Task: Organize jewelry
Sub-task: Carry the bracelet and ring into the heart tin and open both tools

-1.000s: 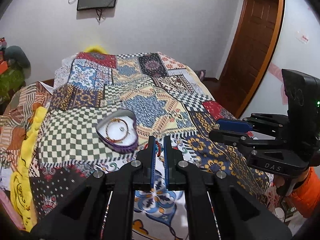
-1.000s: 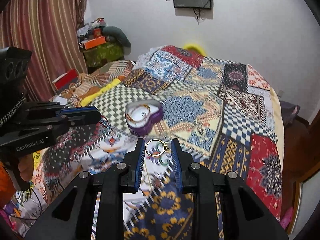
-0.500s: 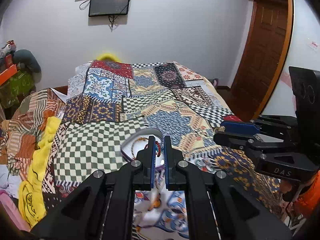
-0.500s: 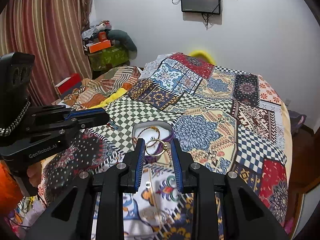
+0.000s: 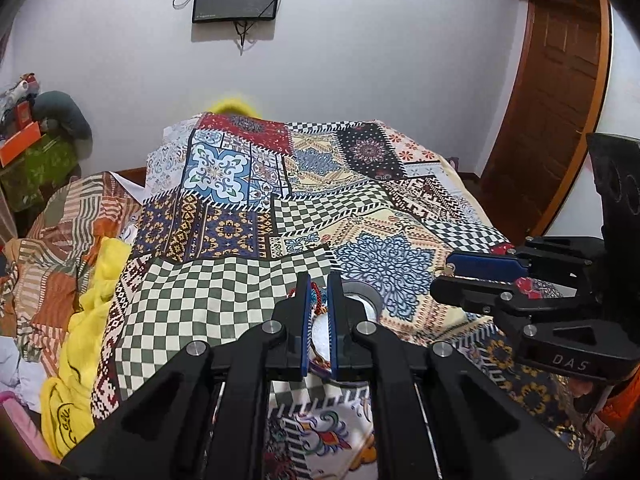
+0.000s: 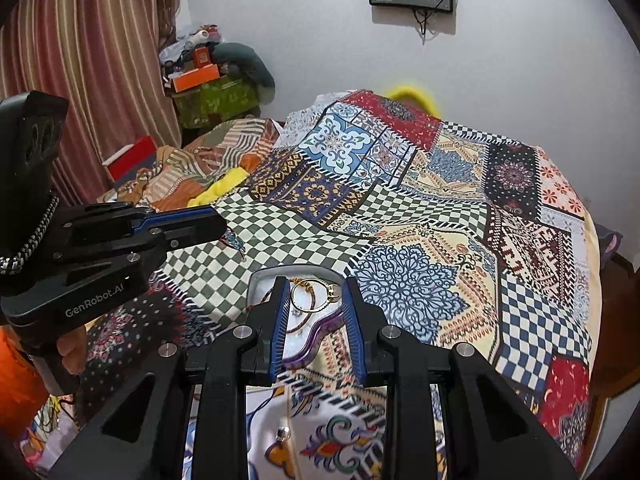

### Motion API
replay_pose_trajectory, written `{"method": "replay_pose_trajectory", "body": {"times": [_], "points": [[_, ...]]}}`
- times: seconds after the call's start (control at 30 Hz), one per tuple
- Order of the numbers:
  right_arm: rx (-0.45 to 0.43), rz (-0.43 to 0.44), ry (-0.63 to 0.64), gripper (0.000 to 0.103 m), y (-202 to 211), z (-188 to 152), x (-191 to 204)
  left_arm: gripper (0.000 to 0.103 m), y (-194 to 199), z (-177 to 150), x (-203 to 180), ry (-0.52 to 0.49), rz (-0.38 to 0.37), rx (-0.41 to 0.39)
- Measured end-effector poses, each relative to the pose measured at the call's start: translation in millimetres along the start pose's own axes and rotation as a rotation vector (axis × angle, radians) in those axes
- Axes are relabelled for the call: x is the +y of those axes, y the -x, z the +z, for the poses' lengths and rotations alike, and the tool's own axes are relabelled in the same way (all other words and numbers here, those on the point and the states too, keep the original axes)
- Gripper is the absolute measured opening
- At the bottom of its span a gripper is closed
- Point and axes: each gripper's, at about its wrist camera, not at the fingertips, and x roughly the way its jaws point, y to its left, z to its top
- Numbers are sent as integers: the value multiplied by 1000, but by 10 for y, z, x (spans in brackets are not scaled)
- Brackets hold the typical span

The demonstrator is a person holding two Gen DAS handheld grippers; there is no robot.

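Observation:
In the left wrist view my left gripper [image 5: 319, 282] is shut on a red beaded bracelet [image 5: 316, 296], just over the near rim of a heart-shaped tin [image 5: 362, 290], which its fingers mostly hide. In the right wrist view my right gripper [image 6: 316, 282] is shut on a gold ring-like bangle [image 6: 314, 298] above the same purple-walled tin [image 6: 320, 330], whose white inside holds another gold bracelet. Each view also shows the other gripper: the right gripper [image 5: 450, 276] at the right, the left gripper [image 6: 214, 222] at the left with beads [image 6: 234, 240] dangling from it.
The tin lies on a patchwork bedspread [image 5: 240, 312]. A yellow cloth [image 5: 96, 300] and a striped blanket [image 5: 56, 240] sit at the bed's left side, and a wooden door [image 5: 560, 100] stands to the right. A small pendant [image 6: 282, 434] rests on the spread near me.
Both grippers have moved forward over the bed with their pieces still held. The tin, earlier ahead of the fingertips, now sits right under them.

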Motion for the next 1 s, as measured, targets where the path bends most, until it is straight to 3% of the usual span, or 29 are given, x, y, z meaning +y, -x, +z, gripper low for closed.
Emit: {"method": "replay_pose_trajectory", "body": {"times": [0.43,1.0], "points": [[115,23,26,24,-435,19,-71,6,-457,-113,46,-17,-46,98],[189,44,33,24,-733,65,-115,6,-793,-289,51,-19,-64,204]]}}
